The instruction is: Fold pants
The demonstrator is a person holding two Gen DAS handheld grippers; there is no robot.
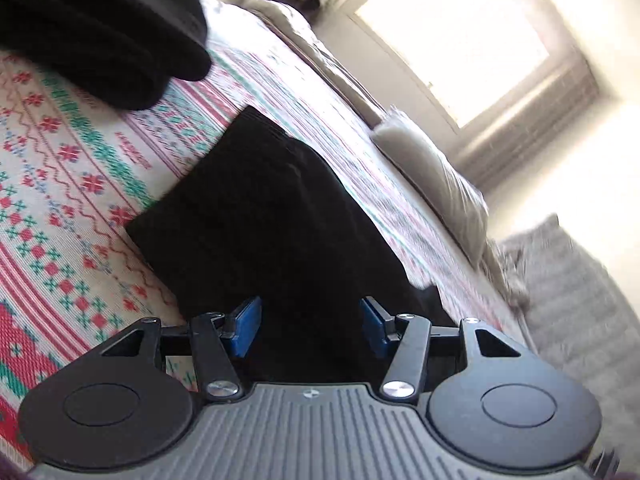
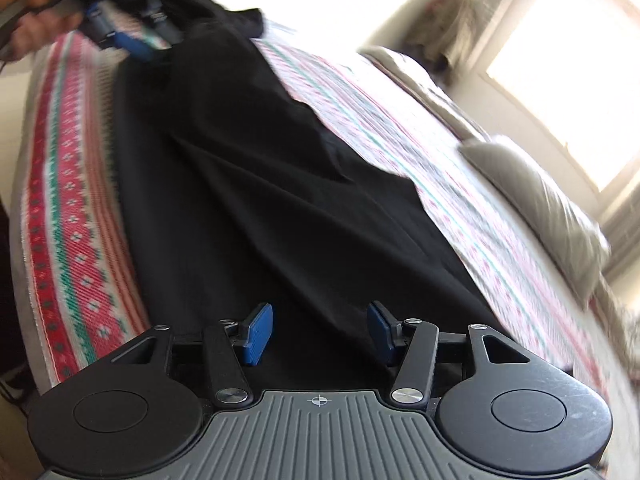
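The black pants (image 2: 248,168) lie lengthwise on the patterned bedspread (image 2: 72,208), running from the bottom of the right wrist view up to its top left. My right gripper (image 2: 320,316) stands open low over their near end, blue pads apart with black cloth below the gap. At the far end a hand holds my left gripper (image 2: 136,20), also open. In the left wrist view the left gripper (image 1: 310,312) hangs open over the pants (image 1: 272,216), whose squared end lies flat on the bedspread (image 1: 60,184). Neither pair of pads presses on the cloth.
A heap of other black clothing (image 1: 100,32) lies on the bed at the upper left. A grey pillow (image 1: 436,176) rests along the bed's far side under a bright window (image 1: 460,40). Grey ribbed fabric (image 1: 568,300) lies beyond the bed's right edge.
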